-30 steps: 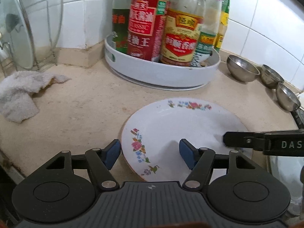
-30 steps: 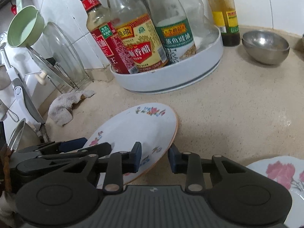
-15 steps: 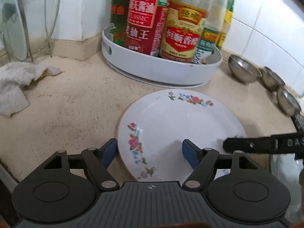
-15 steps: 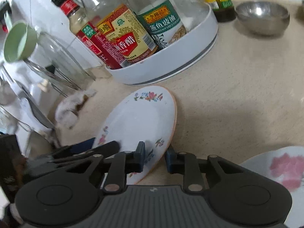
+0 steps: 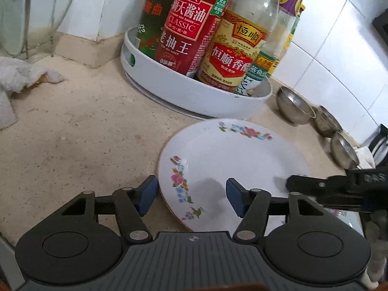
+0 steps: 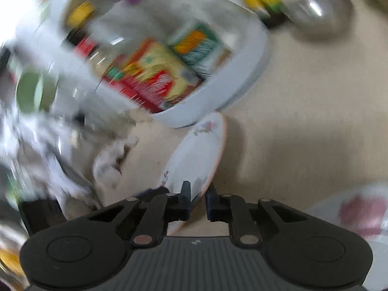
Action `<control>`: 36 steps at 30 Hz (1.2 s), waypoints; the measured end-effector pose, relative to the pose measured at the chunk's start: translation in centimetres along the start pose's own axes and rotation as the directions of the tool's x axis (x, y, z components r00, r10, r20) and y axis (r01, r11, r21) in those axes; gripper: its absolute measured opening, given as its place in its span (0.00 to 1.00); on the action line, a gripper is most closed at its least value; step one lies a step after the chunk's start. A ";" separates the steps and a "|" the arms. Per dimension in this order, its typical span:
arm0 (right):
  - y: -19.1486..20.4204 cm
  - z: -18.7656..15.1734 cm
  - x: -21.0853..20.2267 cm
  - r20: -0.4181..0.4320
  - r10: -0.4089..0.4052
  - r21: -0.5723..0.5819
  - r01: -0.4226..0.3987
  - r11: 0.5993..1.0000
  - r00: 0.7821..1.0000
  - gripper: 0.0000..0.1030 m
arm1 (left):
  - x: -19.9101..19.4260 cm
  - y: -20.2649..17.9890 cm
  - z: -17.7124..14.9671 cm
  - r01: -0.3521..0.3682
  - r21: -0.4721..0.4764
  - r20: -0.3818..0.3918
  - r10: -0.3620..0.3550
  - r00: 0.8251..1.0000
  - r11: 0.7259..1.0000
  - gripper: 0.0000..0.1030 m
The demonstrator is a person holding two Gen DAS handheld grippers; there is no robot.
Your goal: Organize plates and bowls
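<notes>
The right gripper [image 6: 197,202] is clamped on the near rim of the floral plate [image 6: 194,155], its pads pressed against both faces of the rim; the jaws have just been closing onto it. The plate is tipped up on edge in the right wrist view, its far rim close to the white turntable tray [image 6: 232,77]. That view is heavily blurred beyond the plate. The left gripper [image 5: 191,197] stands apart, its jaws having just narrowed somewhat; its blue pads [image 5: 146,194] straddle the plate's opposite rim without pressing on it, one pad outside the rim over the counter [image 5: 72,131], the other above the plate's face. The right gripper's finger [image 5: 322,186] enters the left view from the right, on the plate's edge. Sauce bottles [image 5: 191,24] fill the tray behind. Three steel bowls [image 5: 293,106] sit in a row along the tiled wall to the right. A white cloth [image 5: 17,77] lies at far left. A second floral plate [image 6: 354,211] shows at the right view's lower right.
</notes>
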State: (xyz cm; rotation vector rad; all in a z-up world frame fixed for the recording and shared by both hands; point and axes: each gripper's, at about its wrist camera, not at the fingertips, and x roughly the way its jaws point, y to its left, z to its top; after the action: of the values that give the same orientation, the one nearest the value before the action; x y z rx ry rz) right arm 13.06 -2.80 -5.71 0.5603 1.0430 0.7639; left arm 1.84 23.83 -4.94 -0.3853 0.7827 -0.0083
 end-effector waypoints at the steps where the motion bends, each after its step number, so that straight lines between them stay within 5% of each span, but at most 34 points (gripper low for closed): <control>1: -0.7 0.1 0.2 -0.008 0.011 0.046 -0.010 0.999 1.000 0.10 | -0.1 0.1 0.0 0.012 -0.008 -0.010 -0.012 1.000 1.000 0.70; 5: -2.1 0.3 0.5 -0.019 0.039 0.135 -0.036 0.990 0.999 0.11 | -0.4 0.1 0.1 0.056 -0.032 -0.051 -0.057 0.997 0.998 0.80; 9: 0.7 0.8 1.2 -0.026 -0.120 -0.115 0.116 0.987 0.992 0.20 | 0.3 -0.8 0.3 0.033 0.016 -0.045 -0.032 0.998 0.999 0.80; 15: 1.3 1.7 1.7 -0.025 -0.246 -0.258 0.232 0.938 0.969 0.26 | 1.4 -1.8 0.8 -0.013 0.086 -0.037 0.017 0.999 0.996 0.80; 22: 0.0 3.7 2.3 -0.029 -0.215 -0.276 0.199 0.940 0.976 0.22 | 3.2 -3.3 1.3 -0.075 0.255 -0.018 0.082 0.996 0.964 0.82; 29: -0.6 3.9 2.4 -0.011 -0.192 -0.208 0.185 0.960 0.981 0.22 | 2.7 -2.3 1.6 -0.019 0.127 -0.013 0.021 1.000 0.992 0.77; 36: -0.5 4.5 2.1 0.005 -0.192 -0.180 0.190 0.965 0.981 0.22 | 2.3 -2.5 2.0 -0.010 0.096 0.014 0.009 1.000 0.995 0.77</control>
State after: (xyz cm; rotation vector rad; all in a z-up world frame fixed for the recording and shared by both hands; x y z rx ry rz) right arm 17.90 -1.69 -5.45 0.2953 1.0108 0.6832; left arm 5.19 21.81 -4.41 -0.2900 0.7678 -0.0345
